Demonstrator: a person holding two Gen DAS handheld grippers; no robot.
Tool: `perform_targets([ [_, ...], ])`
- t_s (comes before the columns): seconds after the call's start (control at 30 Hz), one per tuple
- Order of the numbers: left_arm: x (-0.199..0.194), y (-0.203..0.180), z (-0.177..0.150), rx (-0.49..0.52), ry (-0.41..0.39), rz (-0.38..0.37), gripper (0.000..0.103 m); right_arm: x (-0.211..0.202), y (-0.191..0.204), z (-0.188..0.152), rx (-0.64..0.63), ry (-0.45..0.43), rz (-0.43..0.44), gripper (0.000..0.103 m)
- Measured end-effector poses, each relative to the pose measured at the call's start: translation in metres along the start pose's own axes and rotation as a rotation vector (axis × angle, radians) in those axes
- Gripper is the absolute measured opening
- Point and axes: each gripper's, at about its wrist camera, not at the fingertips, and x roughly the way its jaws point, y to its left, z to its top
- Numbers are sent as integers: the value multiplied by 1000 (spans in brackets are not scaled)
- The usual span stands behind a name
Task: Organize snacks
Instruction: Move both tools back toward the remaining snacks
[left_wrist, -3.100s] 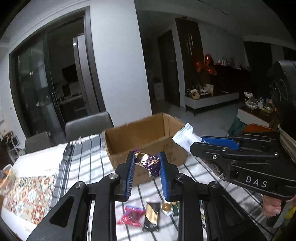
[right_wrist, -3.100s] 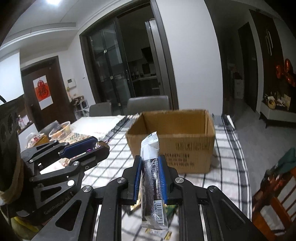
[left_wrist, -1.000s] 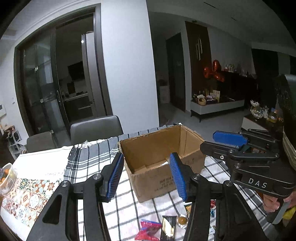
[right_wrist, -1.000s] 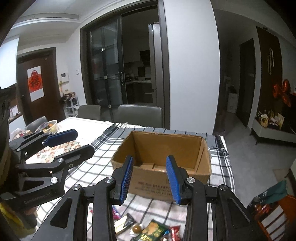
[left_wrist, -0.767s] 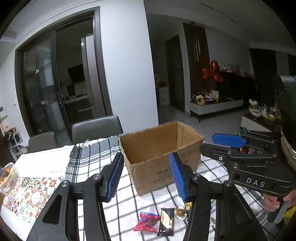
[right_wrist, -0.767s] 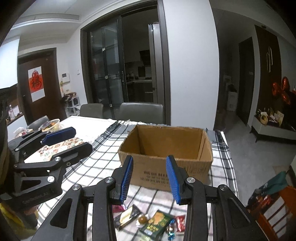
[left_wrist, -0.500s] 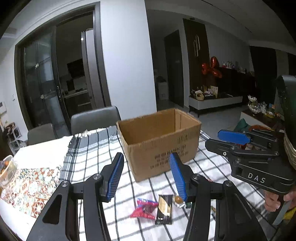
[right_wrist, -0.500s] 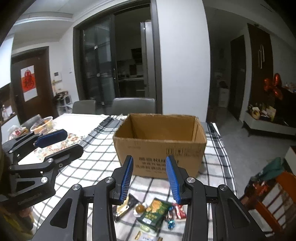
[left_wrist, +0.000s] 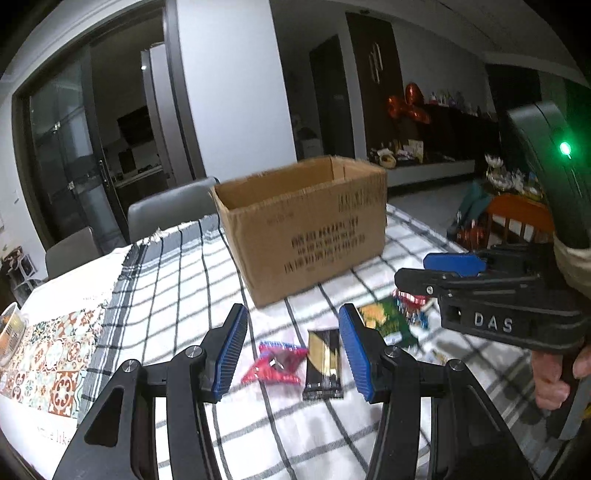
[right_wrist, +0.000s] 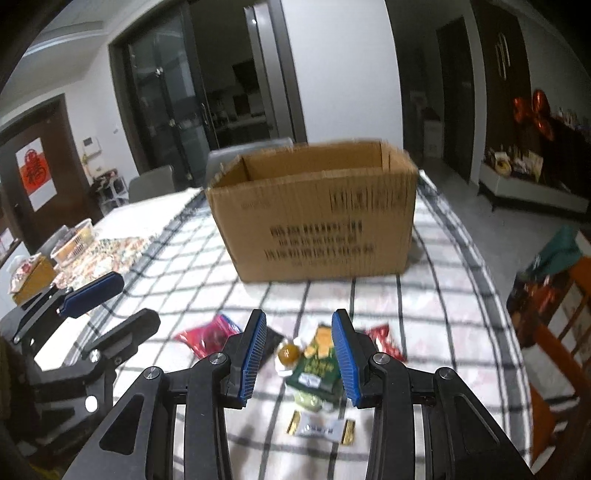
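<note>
Both grippers are tilting downward over the checked-cloth worktop (left_wrist: 177, 288), the left gripper (left_wrist: 291, 347) standing with jaws released above a red crinkled candy wrapper (left_wrist: 275, 363) and a black-and-gold snack packet (left_wrist: 323, 363). The right gripper (right_wrist: 298, 352), jaws also released and empty, is hovering over a green snack pouch (right_wrist: 316, 363), with the open brown cardboard box (right_wrist: 317, 218) sitting farther back.
</note>
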Motion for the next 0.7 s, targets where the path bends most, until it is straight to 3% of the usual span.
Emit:
perform_targets([
  [0.2,19,-12,-20,38,44,-13,51,18,-4,-18,21,68,-20,39],
  [0.3,29,-17,-28,57,67,-16,50,26,-6,-23,31,82,-35,56],
  [0.7,66,-25,-45,67,138,-37,43,56,-6,-29,54,163,-69,56],
])
